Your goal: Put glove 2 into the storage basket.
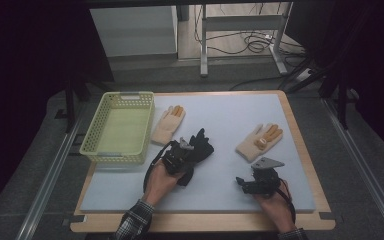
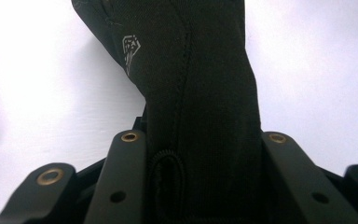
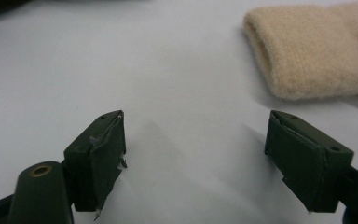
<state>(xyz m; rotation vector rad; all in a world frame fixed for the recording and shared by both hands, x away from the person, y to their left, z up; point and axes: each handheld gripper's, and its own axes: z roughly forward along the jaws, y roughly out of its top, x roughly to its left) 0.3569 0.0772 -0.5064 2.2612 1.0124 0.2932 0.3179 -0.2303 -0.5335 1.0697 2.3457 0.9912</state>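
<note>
The left gripper [image 2: 200, 186] is clamping the black fabric glove [image 1: 200, 147], fingers pointing away toward the table's far side; the pale green perforated plastic basket [image 1: 92, 145] is sitting empty; the right gripper [image 3: 196, 158] is gaping wide, holding nothing.

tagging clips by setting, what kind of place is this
Probably a lab or workshop set up for recording, not a home. A padded table stands on grey carpet, loose cables trail by a metal frame behind it, and gloves lie by a basket like test props.

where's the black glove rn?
In the high view the black glove sits left of centre on the grey mat, clamped in the left gripper, between the green basket and the right-hand beige glove.
</note>
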